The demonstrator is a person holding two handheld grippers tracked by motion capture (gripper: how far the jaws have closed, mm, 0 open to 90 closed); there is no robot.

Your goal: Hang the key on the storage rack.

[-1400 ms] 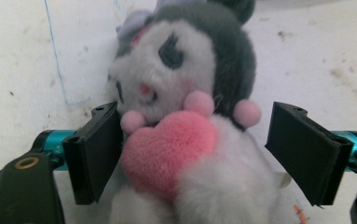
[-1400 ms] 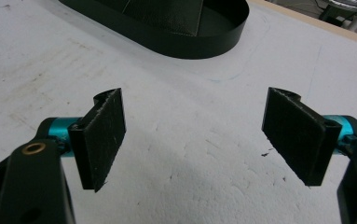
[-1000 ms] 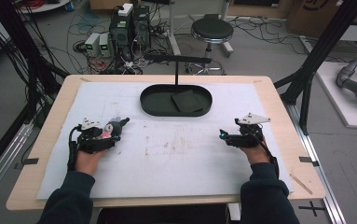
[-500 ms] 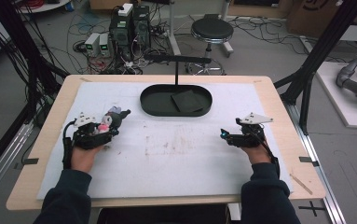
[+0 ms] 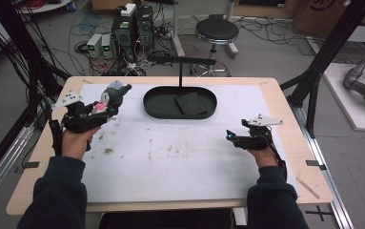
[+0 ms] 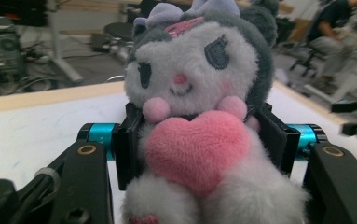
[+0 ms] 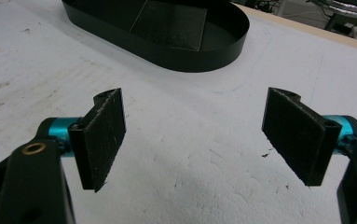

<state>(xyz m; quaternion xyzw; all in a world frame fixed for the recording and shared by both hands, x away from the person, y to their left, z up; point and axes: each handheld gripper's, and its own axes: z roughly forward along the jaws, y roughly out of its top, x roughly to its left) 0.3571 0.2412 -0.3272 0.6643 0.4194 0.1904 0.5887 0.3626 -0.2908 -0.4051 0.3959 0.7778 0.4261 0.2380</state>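
Grey-and-white plush toy (image 6: 199, 140) (hugging a pink heart) sits upright, clamped mid-body.

A black oval tray (image 5: 154, 109) lies on the white sheet (image 5: 180, 162) of the desk (image 5: 292, 136), toward twelve o'clock of the sheet's middle; a dark flat square pad (image 5: 192, 103) rests inside it, at three o'clock of the tray's centre; a thin black post with a crossbar (image 5: 180, 59) rises just behind the tray at twelve o'clock; brownish stains (image 5: 170, 148) mark the sheet near its middle; on the floor beyond the desk stand a round stool (image 5: 217, 31) at one o'clock and computer boxes (image 5: 132, 28) at eleven o'clock, amid loose cables (image 5: 82, 47).
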